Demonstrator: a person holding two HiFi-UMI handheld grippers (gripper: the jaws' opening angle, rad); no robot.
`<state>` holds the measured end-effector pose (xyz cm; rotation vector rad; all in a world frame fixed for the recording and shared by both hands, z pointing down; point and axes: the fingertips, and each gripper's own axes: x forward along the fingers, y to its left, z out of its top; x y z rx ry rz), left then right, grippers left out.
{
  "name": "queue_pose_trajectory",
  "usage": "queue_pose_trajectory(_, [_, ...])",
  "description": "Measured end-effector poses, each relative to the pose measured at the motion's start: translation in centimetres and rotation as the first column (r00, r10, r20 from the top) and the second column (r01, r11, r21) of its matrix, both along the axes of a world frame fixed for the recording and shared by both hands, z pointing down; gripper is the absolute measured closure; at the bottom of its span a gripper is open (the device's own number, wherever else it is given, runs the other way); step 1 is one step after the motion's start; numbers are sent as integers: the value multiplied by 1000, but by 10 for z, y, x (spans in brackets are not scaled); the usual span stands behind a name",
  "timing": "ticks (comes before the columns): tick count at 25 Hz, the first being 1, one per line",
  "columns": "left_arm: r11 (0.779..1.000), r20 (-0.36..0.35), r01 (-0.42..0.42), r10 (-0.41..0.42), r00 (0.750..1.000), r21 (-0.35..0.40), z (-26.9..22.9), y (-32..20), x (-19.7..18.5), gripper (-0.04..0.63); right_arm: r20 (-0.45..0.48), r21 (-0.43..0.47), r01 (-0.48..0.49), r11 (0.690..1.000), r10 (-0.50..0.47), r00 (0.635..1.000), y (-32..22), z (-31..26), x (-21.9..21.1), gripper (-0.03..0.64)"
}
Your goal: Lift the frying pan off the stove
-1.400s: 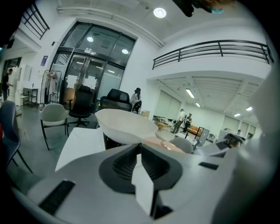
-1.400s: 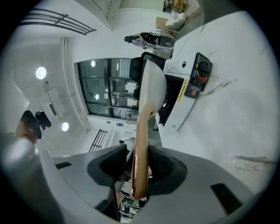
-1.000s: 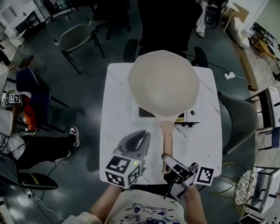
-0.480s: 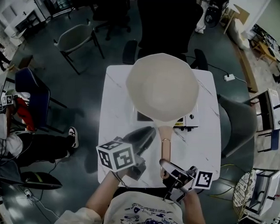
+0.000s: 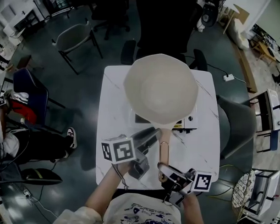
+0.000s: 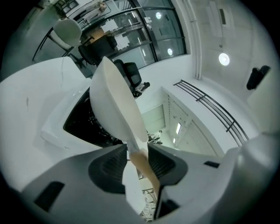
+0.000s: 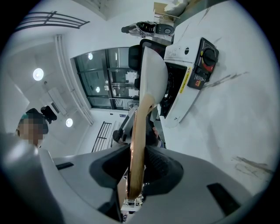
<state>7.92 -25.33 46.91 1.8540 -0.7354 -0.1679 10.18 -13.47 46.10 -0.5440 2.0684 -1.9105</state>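
Note:
A cream frying pan [image 5: 160, 87] with a wooden handle [image 5: 164, 150] hangs over the white portable stove [image 5: 189, 123] on the white table [image 5: 113, 108]. In the left gripper view the pan [image 6: 117, 98] looks slightly raised above the black burner [image 6: 81, 124]. My right gripper [image 5: 167, 171] is shut on the handle's near end [image 7: 136, 144]. My left gripper [image 5: 148, 135] reaches in from the left at the handle's upper part. Its jaws are opening, and the handle [image 6: 141, 159] runs between them with a gap on one side.
The stove's red control knob [image 7: 209, 59] faces the table's right side. Bare tabletop [image 7: 245, 109] lies right of the stove. Chairs [image 5: 76, 38] stand on the floor around the table, and a seated person's leg [image 5: 47, 142] is at the left.
The left gripper has lifted from the table's front, turned, and swung right until its jaws straddle the pan handle. The pan has drifted slightly left. The right gripper keeps its hold.

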Motion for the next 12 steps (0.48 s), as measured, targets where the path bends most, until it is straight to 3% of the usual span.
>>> queue_pose_trajectory(12, [995,-129,-64,54,990,-74,7,-18,21,445,-10,11,52,999,-52,999,-1,-2,-1,502])
